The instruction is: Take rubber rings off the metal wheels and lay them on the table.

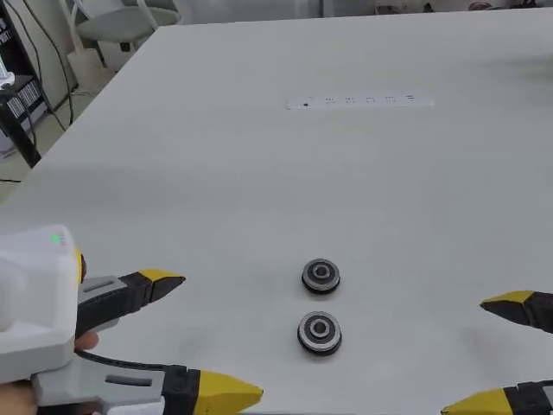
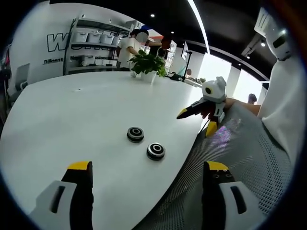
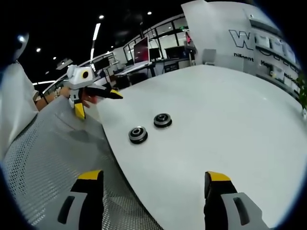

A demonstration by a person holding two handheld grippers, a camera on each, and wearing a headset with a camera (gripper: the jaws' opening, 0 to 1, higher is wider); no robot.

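Note:
Two metal wheels with black rubber rings lie flat on the white table near its front edge, the far wheel point(image 1: 320, 276) point(image 2: 135, 134) point(image 3: 162, 120) just behind the near wheel point(image 1: 320, 334) point(image 2: 155, 151) point(image 3: 137, 134). My left gripper point(image 1: 203, 337) point(image 2: 146, 170) point(image 3: 98, 102) is open at the lower left, well to the left of the wheels and holding nothing. My right gripper point(image 1: 501, 354) point(image 3: 151, 179) point(image 2: 196, 122) is open at the lower right, apart from the wheels, with nothing between its yellow-tipped fingers.
The white table point(image 1: 346, 173) stretches far back, with a faint label strip point(image 1: 359, 101) near its middle. A chair point(image 1: 121, 26) stands beyond the far left corner. A potted plant point(image 2: 148, 64) sits at one table end; people stand by shelves point(image 2: 96, 45).

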